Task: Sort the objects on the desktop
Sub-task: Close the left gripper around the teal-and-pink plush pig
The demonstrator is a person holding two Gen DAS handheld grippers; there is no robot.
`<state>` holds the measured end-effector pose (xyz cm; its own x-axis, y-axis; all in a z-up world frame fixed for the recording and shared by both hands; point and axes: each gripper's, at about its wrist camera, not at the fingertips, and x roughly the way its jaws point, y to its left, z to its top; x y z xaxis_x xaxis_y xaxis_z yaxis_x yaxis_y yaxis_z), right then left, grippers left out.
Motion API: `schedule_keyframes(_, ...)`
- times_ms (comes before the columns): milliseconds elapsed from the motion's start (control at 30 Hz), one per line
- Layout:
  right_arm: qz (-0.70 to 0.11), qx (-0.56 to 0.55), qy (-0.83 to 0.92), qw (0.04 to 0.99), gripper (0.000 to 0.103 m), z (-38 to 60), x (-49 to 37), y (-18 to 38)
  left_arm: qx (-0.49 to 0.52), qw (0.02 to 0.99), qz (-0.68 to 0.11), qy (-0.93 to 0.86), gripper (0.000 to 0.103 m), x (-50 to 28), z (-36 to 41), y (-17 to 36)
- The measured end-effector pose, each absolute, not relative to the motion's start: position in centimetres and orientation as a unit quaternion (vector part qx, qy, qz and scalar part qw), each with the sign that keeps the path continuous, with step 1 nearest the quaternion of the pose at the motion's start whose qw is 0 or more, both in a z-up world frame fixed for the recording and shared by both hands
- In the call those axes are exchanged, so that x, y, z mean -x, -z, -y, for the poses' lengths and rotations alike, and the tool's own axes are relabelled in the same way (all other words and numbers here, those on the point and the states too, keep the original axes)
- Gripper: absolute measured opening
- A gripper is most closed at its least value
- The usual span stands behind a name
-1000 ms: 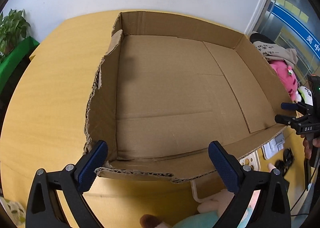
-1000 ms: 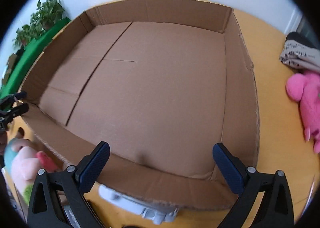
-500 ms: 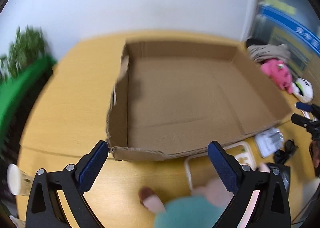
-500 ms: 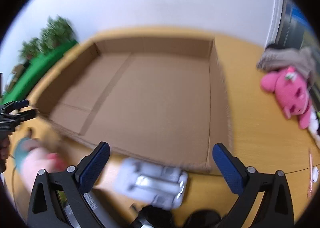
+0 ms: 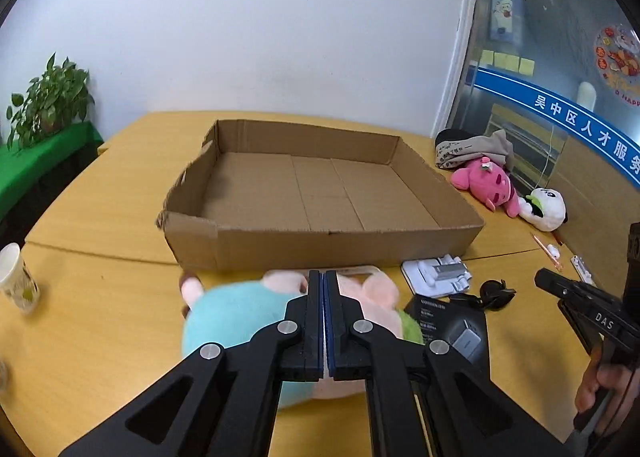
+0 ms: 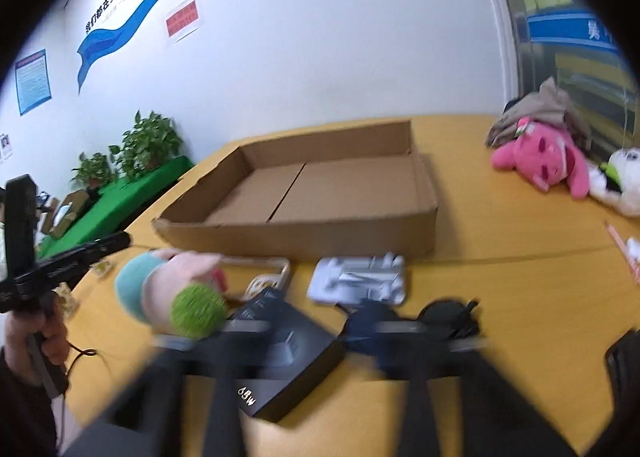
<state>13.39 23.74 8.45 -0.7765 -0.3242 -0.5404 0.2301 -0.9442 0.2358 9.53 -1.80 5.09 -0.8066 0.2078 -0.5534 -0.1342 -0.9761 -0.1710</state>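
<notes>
An empty shallow cardboard box (image 5: 320,193) lies on the yellow table (image 5: 100,185). In front of it lie a teal and pink plush toy (image 5: 240,317), a white plastic part (image 5: 438,275), a black charger box (image 5: 456,329) and a small black clip (image 5: 496,293). My left gripper (image 5: 323,293) is shut with nothing between its jaws, just above the plush toy. My right gripper (image 6: 320,327) is blurred by motion above the black charger box (image 6: 280,349); it looks open and empty. The plush toy (image 6: 176,297) lies to its left.
A pink plush (image 5: 486,181), a white plush (image 5: 546,209) and a grey cloth (image 5: 472,149) lie at the table's right. A paper cup (image 5: 16,277) stands at the left. A pencil (image 5: 546,249) lies right of the box. Potted plants (image 6: 148,145) stand beyond the table.
Both grippers have pulled back from over the cardboard box to the table's near side. My left gripper has closed from wide open. The desktop objects have come into view.
</notes>
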Motion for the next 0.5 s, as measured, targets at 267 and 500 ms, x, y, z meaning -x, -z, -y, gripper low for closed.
schedule_keyframes(267,0.062,-0.302,0.936,0.169,0.089,-20.9,-13.4,-7.6,0.286,0.058,0.049,-0.955,0.102,-10.7,3.3,-5.0)
schedule_keyframes(500,0.016,-0.340,0.915,0.217,0.089,-15.8,-12.0,-5.9,0.329,0.062,0.105,-0.936,0.102,-9.3,6.1,-2.7)
